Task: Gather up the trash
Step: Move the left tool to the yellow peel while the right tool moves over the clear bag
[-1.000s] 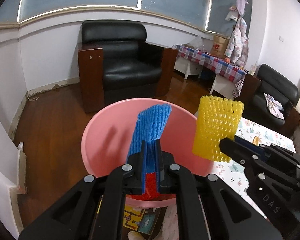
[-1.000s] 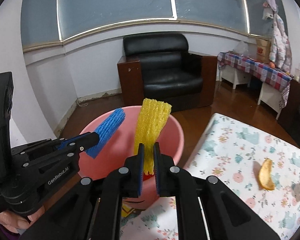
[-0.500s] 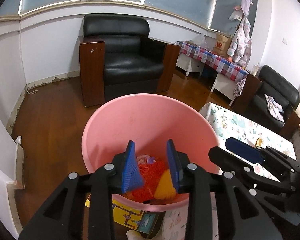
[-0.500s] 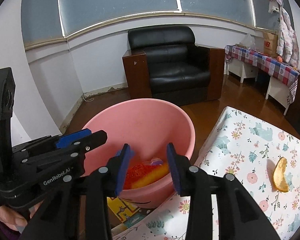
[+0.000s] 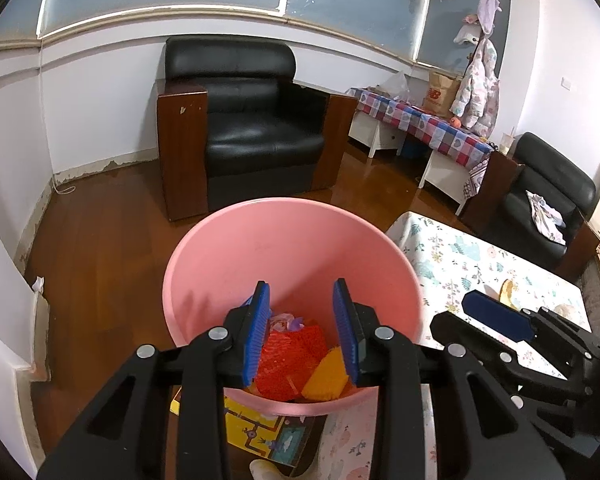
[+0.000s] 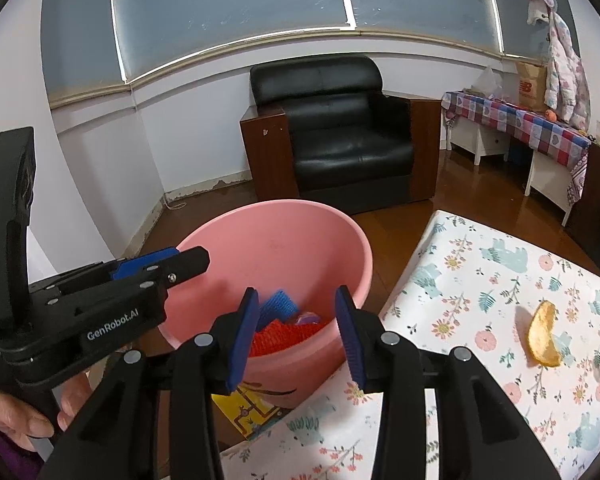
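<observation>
Trash (image 5: 296, 360) inside pink basin (image 5: 220, 280) beside floral-clothed table (image 6: 500, 280)

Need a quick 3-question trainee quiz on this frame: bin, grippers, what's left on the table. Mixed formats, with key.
1. True or false: the left gripper has foam netting clamped between its pads.
2. Which item lies on the floral tablecloth and not in the pink bin?
A. the red foam net
B. the orange peel
C. the blue foam net
3. Fill in: the right gripper has its jaws opening with ____ between them.

Key
1. False: its jaws stand apart, empty, over the bin.
2. B: the peel lies on the cloth; both nets lie in the bin.
3. Nothing.
</observation>
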Motion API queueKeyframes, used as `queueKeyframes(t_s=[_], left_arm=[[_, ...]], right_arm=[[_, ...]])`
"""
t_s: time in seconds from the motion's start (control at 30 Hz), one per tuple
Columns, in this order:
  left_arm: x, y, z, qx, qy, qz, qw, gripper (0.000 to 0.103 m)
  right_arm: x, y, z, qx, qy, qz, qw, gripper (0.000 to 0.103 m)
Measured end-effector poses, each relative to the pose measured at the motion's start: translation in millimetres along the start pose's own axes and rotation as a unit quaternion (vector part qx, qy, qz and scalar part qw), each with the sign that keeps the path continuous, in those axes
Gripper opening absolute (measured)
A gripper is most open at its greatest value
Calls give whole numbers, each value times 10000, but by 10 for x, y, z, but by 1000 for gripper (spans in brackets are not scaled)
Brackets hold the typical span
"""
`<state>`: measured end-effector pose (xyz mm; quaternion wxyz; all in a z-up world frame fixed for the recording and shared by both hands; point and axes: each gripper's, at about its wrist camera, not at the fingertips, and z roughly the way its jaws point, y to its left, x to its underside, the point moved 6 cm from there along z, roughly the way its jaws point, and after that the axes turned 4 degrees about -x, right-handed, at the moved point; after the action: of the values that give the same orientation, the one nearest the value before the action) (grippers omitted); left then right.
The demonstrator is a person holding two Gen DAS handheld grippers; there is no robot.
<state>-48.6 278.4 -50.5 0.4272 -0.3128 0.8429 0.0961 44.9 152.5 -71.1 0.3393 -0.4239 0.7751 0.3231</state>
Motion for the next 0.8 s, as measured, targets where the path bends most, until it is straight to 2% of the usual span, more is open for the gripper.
queueKeyframes(t_s=[0.47,0.8], left_arm=[[1,-251,-210,148,-110,248,9995,33],[63,-554,-245,321,-82,512,9981,33]], right_arm=[[95,-136,-365,133,-140,221,9996,44],[224,-523,-597,412,-167,639,9970,45]])
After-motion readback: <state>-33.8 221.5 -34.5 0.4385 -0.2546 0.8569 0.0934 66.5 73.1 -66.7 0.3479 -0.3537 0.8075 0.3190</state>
